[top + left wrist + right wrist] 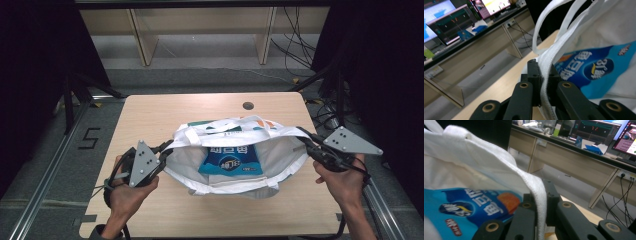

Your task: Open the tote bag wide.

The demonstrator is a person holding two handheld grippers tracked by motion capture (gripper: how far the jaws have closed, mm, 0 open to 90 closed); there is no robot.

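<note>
White cloth tote bag (230,150) sits at the middle of the wooden table (150,120), mouth held open and stretched sideways between the two grippers. Inside it, lying flat and label up — a blue snack packet (231,160) with white lettering. Webbing handles (220,131) drape across the far rim of the bag; some green and orange print shows at the bag's far side.

Left gripper (167,150), in the person's left hand (127,192), is clamped on the bag's left edge. Right gripper (306,142), in the right hand (345,180), is clamped on the bag's right edge. Grey three-cornered plates ride on top of both.

Left gripper view: jaws pressed together on a white webbing strap (547,75) that runs up between them; the blue packet (594,70) lies close behind, its orange patch visible, and the table edge falls away at left. Beyond — a long desk (474,47) with lit monitors (439,20).

Right gripper view: jaws pinch a thick white hem or strap (539,195) of the bag; the packet (474,207) shows through the opening at lower left. A desk with screens (599,130) and hanging cables (624,195) stands behind.

The high view alone gives the floor, a "5" mark (90,138) left of the table, and a round grommet hole (248,106) near the table's far edge.
</note>
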